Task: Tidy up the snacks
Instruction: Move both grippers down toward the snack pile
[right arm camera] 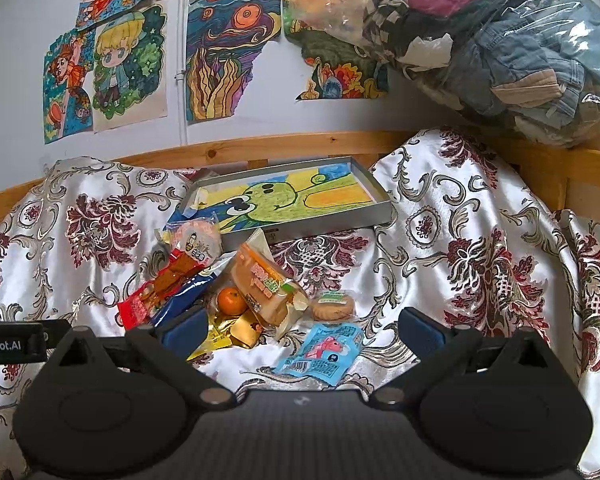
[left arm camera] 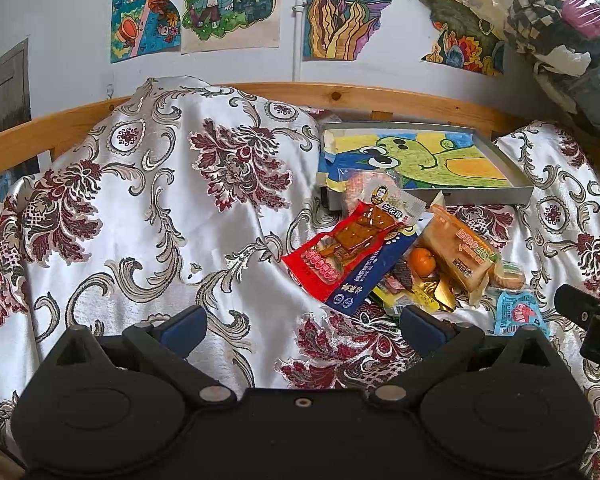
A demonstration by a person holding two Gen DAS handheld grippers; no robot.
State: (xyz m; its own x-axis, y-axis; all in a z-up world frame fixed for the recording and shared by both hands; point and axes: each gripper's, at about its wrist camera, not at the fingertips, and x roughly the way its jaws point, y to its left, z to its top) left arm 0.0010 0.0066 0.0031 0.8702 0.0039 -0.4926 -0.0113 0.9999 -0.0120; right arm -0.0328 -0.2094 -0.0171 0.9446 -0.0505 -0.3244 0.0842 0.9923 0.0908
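Snacks [right arm camera: 256, 292] lie heaped before the gray tray [right arm camera: 380, 210] on patterned cloth [right arm camera: 460, 240], both claws apart.

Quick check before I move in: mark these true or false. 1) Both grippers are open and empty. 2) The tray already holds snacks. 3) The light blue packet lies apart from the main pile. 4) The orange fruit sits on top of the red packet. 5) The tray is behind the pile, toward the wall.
1) True: left gripper and right gripper are open, holding nothing.
2) False: the tray shows only its drawing.
3) True: the light blue packet lies alone.
4) False: the orange fruit rests beside the bread packet, not on the red packet.
5) True.
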